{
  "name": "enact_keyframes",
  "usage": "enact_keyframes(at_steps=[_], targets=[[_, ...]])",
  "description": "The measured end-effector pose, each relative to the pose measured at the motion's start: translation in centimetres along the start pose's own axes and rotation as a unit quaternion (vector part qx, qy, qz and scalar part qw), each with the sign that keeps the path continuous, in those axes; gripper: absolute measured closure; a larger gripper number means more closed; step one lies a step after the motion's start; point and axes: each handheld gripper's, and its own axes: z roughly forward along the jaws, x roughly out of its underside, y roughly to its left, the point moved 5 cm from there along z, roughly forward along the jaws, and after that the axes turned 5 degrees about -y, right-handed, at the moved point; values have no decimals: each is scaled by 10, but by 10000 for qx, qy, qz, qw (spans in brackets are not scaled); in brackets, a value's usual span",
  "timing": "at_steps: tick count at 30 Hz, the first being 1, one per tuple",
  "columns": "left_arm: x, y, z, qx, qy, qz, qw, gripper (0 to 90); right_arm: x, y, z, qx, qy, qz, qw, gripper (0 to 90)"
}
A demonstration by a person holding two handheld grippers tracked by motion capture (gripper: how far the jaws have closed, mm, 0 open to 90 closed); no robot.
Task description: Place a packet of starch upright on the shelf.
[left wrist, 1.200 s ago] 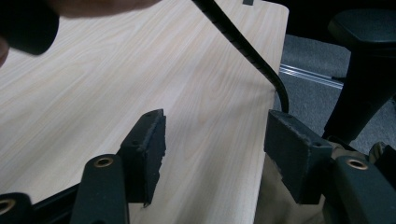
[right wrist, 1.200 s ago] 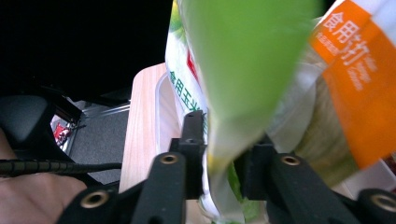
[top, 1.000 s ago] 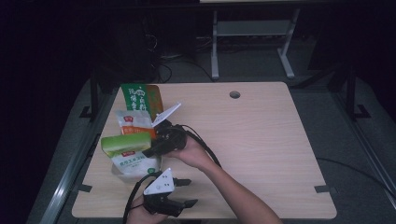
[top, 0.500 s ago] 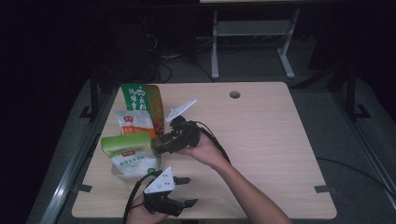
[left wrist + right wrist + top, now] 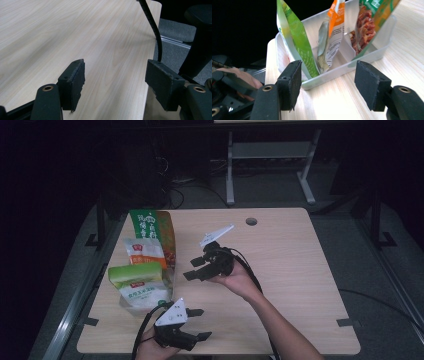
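Right tongs (image 5: 196, 268) just opening, empty beside the green pouch (image 5: 136, 276); left tongs (image 5: 198, 324) spread, empty

A pale wooden worktop (image 5: 300, 285) fills the frame's middle, a round hole (image 5: 251, 221) near its far edge. A grey metal stand (image 5: 270, 170) sits upper centre.

This looks like a laboratory or recording room, not a home. A bare light wooden table (image 5: 300, 270) with a round cable hole (image 5: 251, 221) stands on grey carpet floor (image 5: 380, 285), beside a grey metal frame stand (image 5: 270, 165), with dark surroundings.
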Motion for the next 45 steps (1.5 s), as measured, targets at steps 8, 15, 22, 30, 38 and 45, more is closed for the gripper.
enact_keyframes(at_steps=[8, 15, 22, 30, 38, 45], targets=[[-1, 2, -3, -66, -10, 51, 10000, 318, 9, -7, -17, 154, 14, 81, 9998, 359], [0, 2, -3, -83, -1, 16, 10000, 315, 17, -14, -29, 285, 13, 175, 9994, 349], [-1, 3, -4, -99, -19, 41, 9999, 297, 26, -19, -42, 390, 5, 267, 9989, 338], [-2, 3, -4, -122, -61, 17, 9999, 292, 38, -26, -60, 492, -53, 425, 9979, 321], [-2, 5, -4, -165, -38, 46, 9998, 276, 48, -28, -73, 598, -65, 510, 9969, 300], [-2, 5, -5, -171, -34, 20, 9998, 271, 62, -31, -88, 699, -123, 614, 9956, 299]])
